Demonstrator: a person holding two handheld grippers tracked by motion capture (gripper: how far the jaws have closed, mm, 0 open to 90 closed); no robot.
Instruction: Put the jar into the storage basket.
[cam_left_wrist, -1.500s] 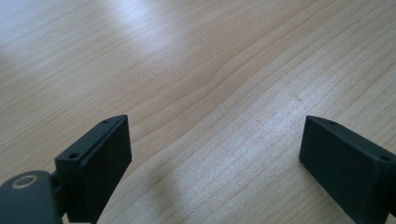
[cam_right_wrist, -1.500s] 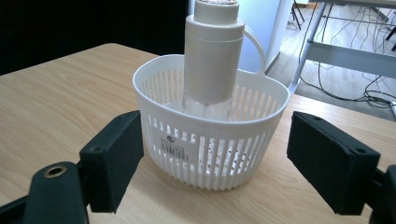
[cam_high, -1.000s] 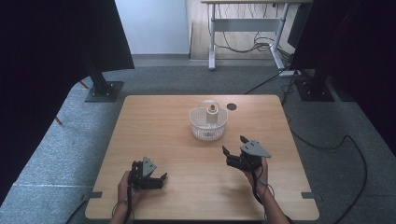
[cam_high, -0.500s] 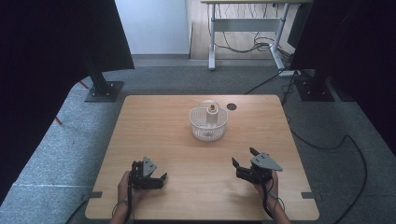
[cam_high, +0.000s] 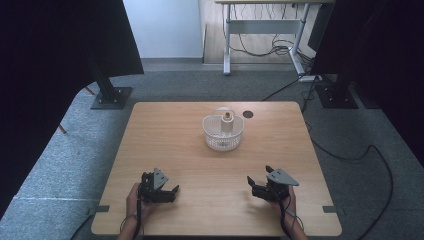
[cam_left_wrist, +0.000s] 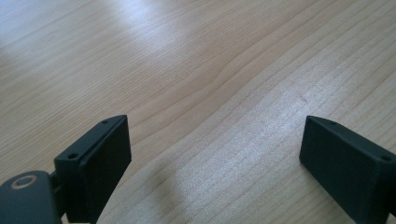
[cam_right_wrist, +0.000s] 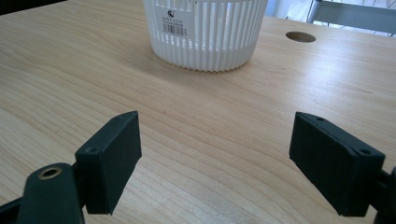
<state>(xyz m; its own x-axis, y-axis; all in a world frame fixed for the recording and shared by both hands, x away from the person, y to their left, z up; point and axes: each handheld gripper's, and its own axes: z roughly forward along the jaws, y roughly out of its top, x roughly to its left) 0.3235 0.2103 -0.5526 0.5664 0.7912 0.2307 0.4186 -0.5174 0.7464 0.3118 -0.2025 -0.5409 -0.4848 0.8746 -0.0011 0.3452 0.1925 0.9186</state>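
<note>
Since a second ago, right gripper (cam_high: 256, 187) has pulled back from mid-table toward the near edge; left gripper (cam_high: 167, 192) unchanged. Both sets of jaws spread wide, empty, over bare wood table (cam_high: 165, 140). Open room all round each. Well ahead of right gripper: white slatted basket (cam_right_wrist: 206, 35), a small pale bottle (cam_high: 227, 121) upright inside. Round hole (cam_right_wrist: 300, 36) just beyond.

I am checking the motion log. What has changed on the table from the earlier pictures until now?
The right gripper drew back from the middle of the table toward the person's edge, away from the white basket, jaws open and empty. The left gripper, also open, and the basket stayed in place.
</note>
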